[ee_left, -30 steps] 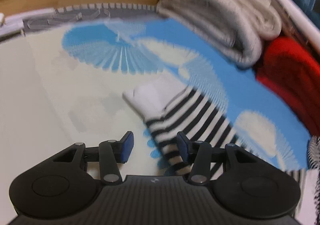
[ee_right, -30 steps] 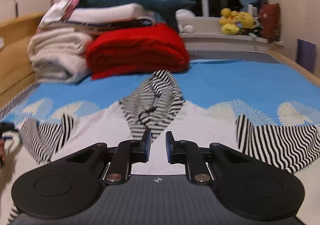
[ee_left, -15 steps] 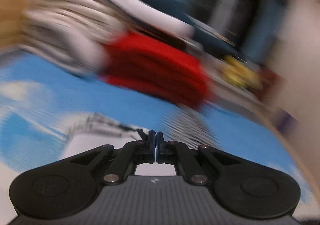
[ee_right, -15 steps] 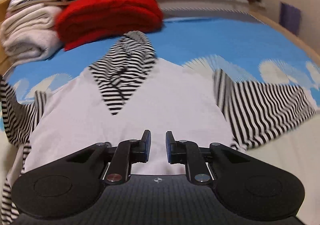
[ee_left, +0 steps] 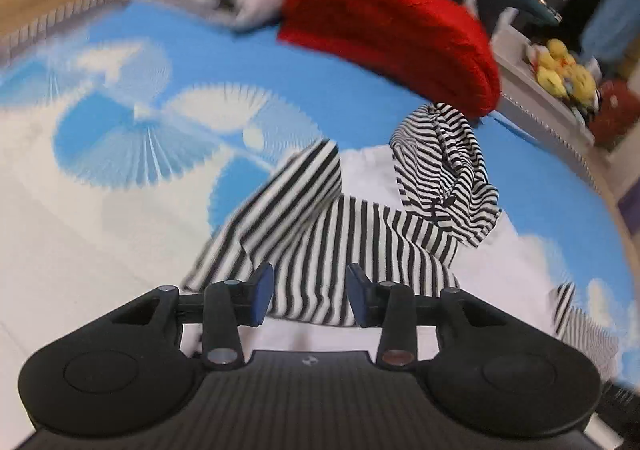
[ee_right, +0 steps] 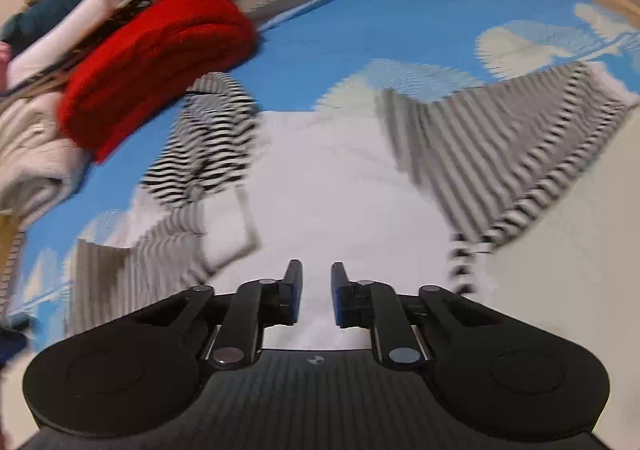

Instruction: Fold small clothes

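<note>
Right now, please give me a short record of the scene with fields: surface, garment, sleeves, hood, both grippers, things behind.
surface: blue bedsheet with white fan pattern
garment: white hoodie, spread flat
sleeves: striped, left sleeve folded across the body
hood: striped hood, lying on the body
left gripper: opening, nothing gripped
right gripper: closing, nothing between
behind: red blanket, folded

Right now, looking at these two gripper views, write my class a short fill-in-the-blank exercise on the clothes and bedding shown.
1. The hood of the garment on the bed has black and white ____.
2. The folded blanket just behind the hood is ____.
3. The bedsheet is mainly ____ with white fan shapes.
4. The left sleeve lies folded across the garment's ____ body.

Missing words: stripes; red; blue; white
</note>
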Tool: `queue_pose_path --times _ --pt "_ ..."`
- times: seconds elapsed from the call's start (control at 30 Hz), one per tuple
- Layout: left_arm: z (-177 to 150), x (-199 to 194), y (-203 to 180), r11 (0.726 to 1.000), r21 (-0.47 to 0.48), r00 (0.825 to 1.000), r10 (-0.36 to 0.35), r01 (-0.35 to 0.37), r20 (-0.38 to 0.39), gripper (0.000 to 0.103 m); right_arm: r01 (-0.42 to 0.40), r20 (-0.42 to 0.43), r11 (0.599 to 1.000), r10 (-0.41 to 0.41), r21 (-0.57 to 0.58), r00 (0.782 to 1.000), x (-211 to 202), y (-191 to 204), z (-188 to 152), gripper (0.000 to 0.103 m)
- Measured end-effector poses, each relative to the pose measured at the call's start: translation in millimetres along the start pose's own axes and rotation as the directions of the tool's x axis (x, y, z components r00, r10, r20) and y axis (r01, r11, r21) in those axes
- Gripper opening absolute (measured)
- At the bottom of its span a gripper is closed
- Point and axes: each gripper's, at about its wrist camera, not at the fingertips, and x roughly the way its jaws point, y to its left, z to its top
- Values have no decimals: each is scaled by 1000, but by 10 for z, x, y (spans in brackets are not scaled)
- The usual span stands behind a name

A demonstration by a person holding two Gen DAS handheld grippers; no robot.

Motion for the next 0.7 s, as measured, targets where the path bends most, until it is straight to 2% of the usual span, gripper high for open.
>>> queue_pose_path --times 0.07,0.17,0.2,0.33,0.37,0.4,0.47,0.53,0.57,0.6,0.63,0.67,0.7 --pt "109 56 77 996 -79 999 -37 36 -12 45 -49 12 999 49 -1 999 72 99 -6 10" --pt "193 108 119 996 -68 998 59 -57 20 45 -121 5 992 121 38 993 249 197 -1 12" --pt "208 161 114 994 -75 997 80 -79 12 45 -128 1 991 128 44 992 328 229 3 12" --pt "216 268 148 990 -128 998 57 -61 -31 45 -113 -13 990 115 84 993 719 317 51 13" --pt "207 242 181 990 -130 998 56 -60 -33 45 -110 -12 989 112 102 994 800 324 67 19" --pt "206 252 177 990 -133 998 51 -56 -37 45 -104 -15 988 106 117 994 895 333 71 31" --pt "224 230 189 988 -150 999 31 -36 -39 46 -78 -28 988 83 135 996 1090 352 70 45" --pt "259 242 198 987 -155 999 30 -35 -33 46 -50 -33 987 55 152 998 1243 337 43 45" --pt "272 257 209 987 -158 999 32 -37 -35 46 -44 -41 986 51 160 998 1306 329 31 44" --pt "273 274 228 986 -164 999 31 -37 -39 46 -44 -47 986 52 162 998 1366 325 18 37" --pt "287 283 243 984 -177 999 27 -34 -47 46 -49 -44 988 56 149 997 1414 326 2 28" --pt "301 290 257 982 -187 998 19 -29 -52 46 -55 -40 991 60 123 997 1442 352 -5 4" --pt "314 290 275 980 -196 999 11 -21 -53 46 -49 -22 995 51 83 998 1442 399 -8 3"
